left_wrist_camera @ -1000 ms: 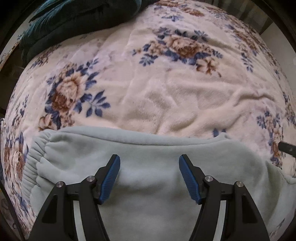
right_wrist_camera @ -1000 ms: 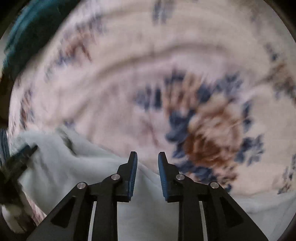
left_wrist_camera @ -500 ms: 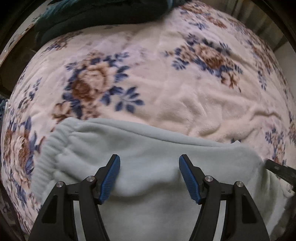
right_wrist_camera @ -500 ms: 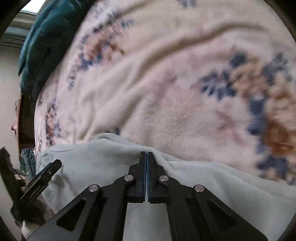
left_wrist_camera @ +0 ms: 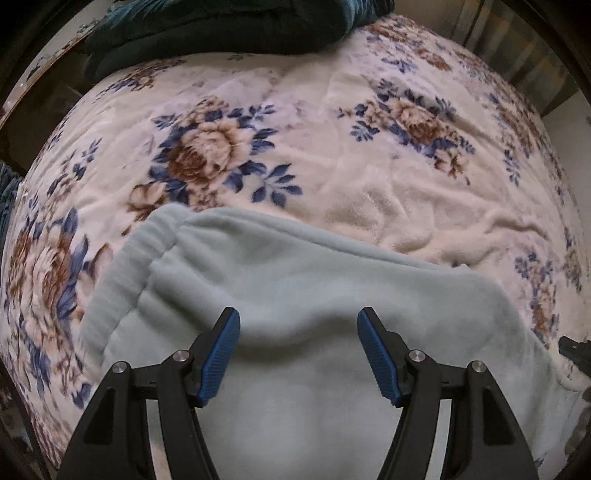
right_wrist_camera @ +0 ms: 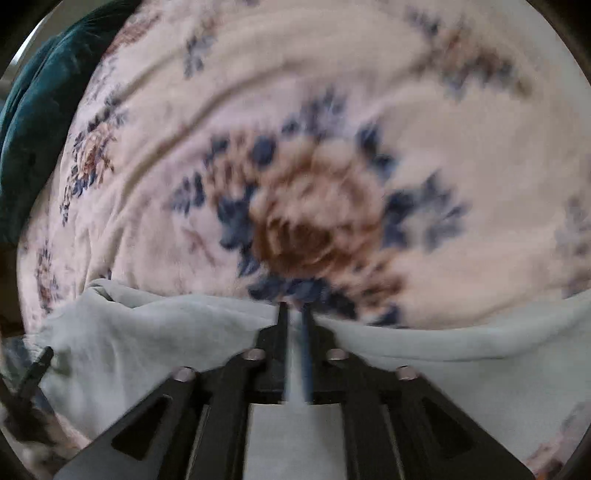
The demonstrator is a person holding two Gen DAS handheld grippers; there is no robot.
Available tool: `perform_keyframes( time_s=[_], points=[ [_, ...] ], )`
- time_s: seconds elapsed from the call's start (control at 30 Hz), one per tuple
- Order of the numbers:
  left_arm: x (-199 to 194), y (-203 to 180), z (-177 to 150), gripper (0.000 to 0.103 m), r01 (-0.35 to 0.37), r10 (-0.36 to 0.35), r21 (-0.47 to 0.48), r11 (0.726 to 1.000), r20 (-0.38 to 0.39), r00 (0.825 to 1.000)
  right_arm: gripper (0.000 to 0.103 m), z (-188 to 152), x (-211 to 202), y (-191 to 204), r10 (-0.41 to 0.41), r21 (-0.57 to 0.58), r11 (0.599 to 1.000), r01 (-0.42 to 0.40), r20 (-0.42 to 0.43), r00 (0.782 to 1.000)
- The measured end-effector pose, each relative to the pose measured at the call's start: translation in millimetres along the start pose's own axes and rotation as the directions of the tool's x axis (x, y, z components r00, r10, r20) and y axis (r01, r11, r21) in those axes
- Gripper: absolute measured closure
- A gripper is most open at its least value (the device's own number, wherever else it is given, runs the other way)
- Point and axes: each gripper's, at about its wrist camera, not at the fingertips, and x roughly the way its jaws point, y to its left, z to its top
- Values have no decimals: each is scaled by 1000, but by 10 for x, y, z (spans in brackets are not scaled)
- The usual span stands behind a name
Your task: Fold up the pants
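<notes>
pants (left_wrist_camera: 314, 295) lie on the blanket (left_wrist_camera: 388, 184) by its near edge. left gripper (left_wrist_camera: 297, 354) spread over the waist, not pinching. right gripper (right_wrist_camera: 295, 321), having just reopened, pinches the far hem, likely for folding

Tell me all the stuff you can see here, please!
pants: one, pale mint green, lying on the blanket, nearest the cameras.
cuff: one, ribbed, same green, at the pants' left end in the left wrist view.
blanket: one, cream with blue and brown flowers, spread under the pants.
dark cloth: one heap, dark teal, at the blanket's far edge.
left gripper: one, black with blue pads, open above the pants.
right gripper: one, black, jaws just reopened slightly, nearly together, a thin fold of pants between them.
</notes>
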Motion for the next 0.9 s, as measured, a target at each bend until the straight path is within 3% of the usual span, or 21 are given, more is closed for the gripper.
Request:
perform_keyframes(
  time_s=[0.03,0.1,0.23,0.4,0.47,0.5,0.57,0.6,0.67,0.7,0.73,0.77,0.8,0.9],
  points=[
    [-48,40,-46,39,13,-13,-14,1000,-4,1000,56,-53,-168,-71,41,28,999,-41,8,999],
    [-186,189,-199,39,28,-29,-66,997,-18,999,38,-284,-372,-234,118,107,987,-118,6,993],
    [-378,575,-487,39,32,-42,-197,980,-47,998,38,-1050,-451,-514,133,313,943,-114,-40,990],
    [-339,1087,-731,39,79,-112,-412,908,-55,992,38,-2075,-150,-1204,207,591,799,-109,-100,973],
    [-261,1217,-755,39,113,-154,-479,870,-48,987,38,-2254,75,-1258,264,636,752,-173,-51,963],
    [-201,1302,-742,39,138,-181,-521,843,-32,983,38,-2293,141,-1257,252,641,748,-172,-35,967],
    [-130,1397,-659,39,172,-202,-558,811,8,979,39,-2286,212,-1194,236,628,755,-191,12,972],
    [-102,1420,-612,39,174,-197,-562,809,20,980,42,-2264,246,-1135,198,616,771,-163,11,980],
    [3,1462,-489,39,170,-184,-565,808,33,982,55,-2281,256,-1056,166,629,763,-153,38,985],
    [72,1460,-430,40,168,-182,-563,809,32,983,65,-2289,241,-1029,137,622,772,-129,35,990],
    [117,1445,-369,61,171,-175,-556,813,47,983,74,-2300,207,-1004,122,616,778,-122,42,992],
    [128,1450,-336,70,187,-183,-542,819,62,981,78,-2308,161,-987,117,615,779,-127,57,992],
    [86,1382,-274,72,171,-160,-504,846,66,985,82,-2324,100,-970,113,607,783,-132,70,991],
    [-186,1284,-217,74,171,-123,-423,890,137,983,86,-2370,-140,-960,117,579,797,-171,130,985]
  ],
)
